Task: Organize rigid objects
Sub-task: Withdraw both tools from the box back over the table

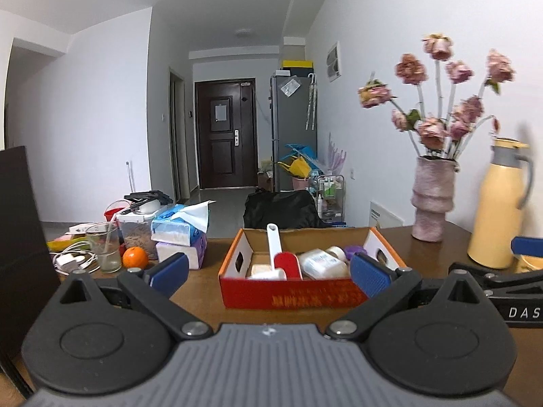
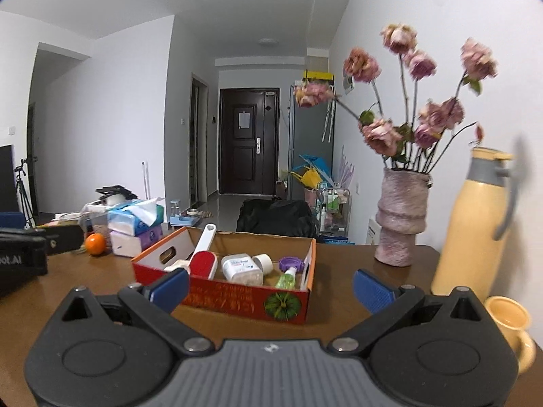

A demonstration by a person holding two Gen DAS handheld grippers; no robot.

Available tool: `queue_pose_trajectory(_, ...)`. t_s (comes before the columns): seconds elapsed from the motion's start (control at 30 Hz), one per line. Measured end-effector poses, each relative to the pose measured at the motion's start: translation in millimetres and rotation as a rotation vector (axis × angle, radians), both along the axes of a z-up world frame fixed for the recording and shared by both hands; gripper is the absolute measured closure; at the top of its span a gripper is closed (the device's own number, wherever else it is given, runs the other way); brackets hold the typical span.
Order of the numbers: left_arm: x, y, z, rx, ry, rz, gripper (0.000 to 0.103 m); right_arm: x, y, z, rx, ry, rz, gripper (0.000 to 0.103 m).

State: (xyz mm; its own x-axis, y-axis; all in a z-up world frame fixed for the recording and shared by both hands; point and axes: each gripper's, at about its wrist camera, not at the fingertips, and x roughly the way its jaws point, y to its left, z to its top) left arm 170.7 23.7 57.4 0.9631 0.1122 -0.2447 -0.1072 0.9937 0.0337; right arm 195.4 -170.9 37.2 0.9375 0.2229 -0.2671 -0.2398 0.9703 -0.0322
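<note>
While both tongs (image 1: 269,269) (image 2: 271,286) gape empty, lint brush (image 2: 203,254) in box (image 2: 237,300) leans, handle pointing up-away.

Between the blue fingertips (image 2: 169,286) of the right gripper (image 2: 269,288) stands a red box (image 2: 237,300) with orange rim, gold writing and a green pumpkin picture. Inside it lie a red and white brush (image 2: 203,261), a white bottle (image 2: 242,268) and a purple lid (image 2: 291,264). To the right stand a pink vase (image 2: 402,217) and a yellow flask (image 2: 473,224); to the left, an orange fruit (image 2: 95,243). The table (image 2: 342,271) is brown.

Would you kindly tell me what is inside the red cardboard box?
In the box: a red lint brush, a white bottle, a purple lid and a green bottle. The box floor is mostly hidden.
</note>
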Motion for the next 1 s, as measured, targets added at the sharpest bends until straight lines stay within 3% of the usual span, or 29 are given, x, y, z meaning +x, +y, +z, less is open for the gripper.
queue_pose_trajectory(0.2,-68,-20,-6,0.012,-0.002,-0.012,0.0,-73,-16,0,-0.012,-0.014,-0.009,0.0)
queue_pose_trajectory(0.4,-115,-30,-18,0.018,-0.004,-0.017,0.0,-120,-30,-5,-0.006,-0.017,-0.019,0.0)
queue_pose_trajectory(0.6,-137,-31,-22,0.008,-0.007,-0.013,0.0,-142,-37,-9,0.003,-0.017,-0.028,0.0)
queue_pose_trajectory(1.0,-147,-26,-23,-0.004,-0.014,-0.009,0.0,-147,-37,-9,0.0,-0.014,-0.033,0.0)
